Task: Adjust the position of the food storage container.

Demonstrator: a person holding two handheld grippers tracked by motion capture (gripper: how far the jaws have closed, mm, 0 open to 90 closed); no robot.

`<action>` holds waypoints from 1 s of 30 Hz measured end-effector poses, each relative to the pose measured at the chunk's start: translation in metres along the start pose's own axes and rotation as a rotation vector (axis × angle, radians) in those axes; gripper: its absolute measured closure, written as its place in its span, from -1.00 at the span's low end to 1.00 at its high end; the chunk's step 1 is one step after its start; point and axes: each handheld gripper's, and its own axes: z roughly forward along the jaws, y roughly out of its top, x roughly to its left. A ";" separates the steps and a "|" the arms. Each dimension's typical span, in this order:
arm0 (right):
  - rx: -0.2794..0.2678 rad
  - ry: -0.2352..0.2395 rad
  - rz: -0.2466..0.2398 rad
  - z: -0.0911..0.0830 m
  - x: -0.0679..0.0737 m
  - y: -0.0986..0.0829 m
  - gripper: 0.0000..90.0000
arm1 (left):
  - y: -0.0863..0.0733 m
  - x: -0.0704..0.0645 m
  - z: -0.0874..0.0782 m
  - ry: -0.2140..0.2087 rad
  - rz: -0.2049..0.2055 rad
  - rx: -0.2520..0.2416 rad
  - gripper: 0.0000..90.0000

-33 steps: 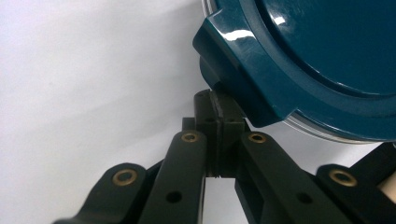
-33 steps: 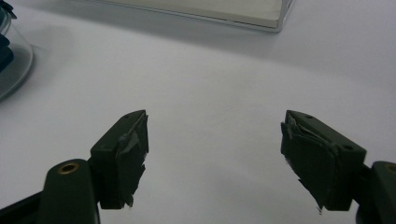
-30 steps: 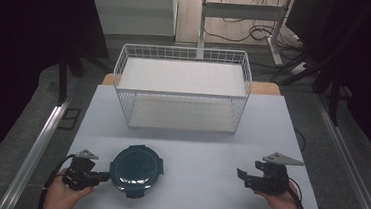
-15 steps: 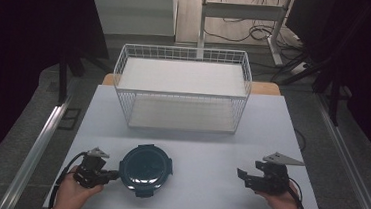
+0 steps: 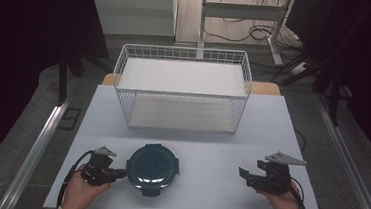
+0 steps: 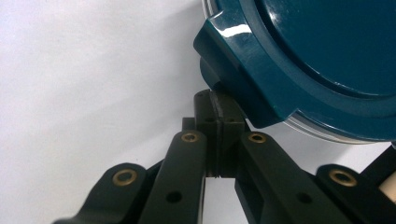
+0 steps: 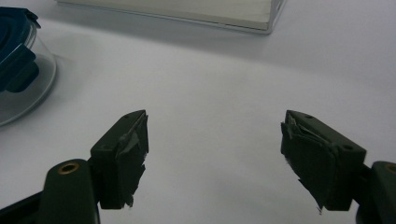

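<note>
Container (image 5: 151, 167) shifted right as left tongs (image 6: 218, 122), closed empty, nudge its clip; right tongs (image 5: 246, 174) gape idle; harder push could skid it off the surface (image 5: 207, 186).

A white table (image 5: 220, 152) carries a white wire basket (image 5: 182, 86) and, nearer the person, a round teal-lidded container (image 5: 152, 168).

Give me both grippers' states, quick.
Left gripper: fingers shut, empty, tips against the edge of the round teal-lidded container.
Right gripper: fingers open, empty, above the table.
</note>
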 end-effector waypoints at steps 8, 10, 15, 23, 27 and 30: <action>0.003 -0.002 0.004 0.000 -0.001 0.000 -0.49 | 0.007 -0.006 0.005 0.006 0.014 0.004 1.00; 0.003 -0.001 0.005 0.000 -0.001 0.000 -0.49 | 0.012 -0.009 0.008 0.006 0.022 0.005 1.00; 0.003 0.003 0.002 0.000 0.001 0.001 -0.49 | 0.022 -0.017 0.016 0.000 0.039 0.013 1.00; 0.006 0.000 0.002 0.000 0.000 0.000 -0.49 | 0.033 -0.024 0.025 -0.001 0.055 0.015 1.00; 0.007 0.001 -0.001 0.000 0.000 0.000 -0.49 | 0.038 -0.030 0.028 -0.010 0.075 0.026 1.00; 0.007 0.001 0.000 0.001 0.000 0.000 -0.49 | 0.041 -0.035 0.031 -0.018 0.085 0.028 1.00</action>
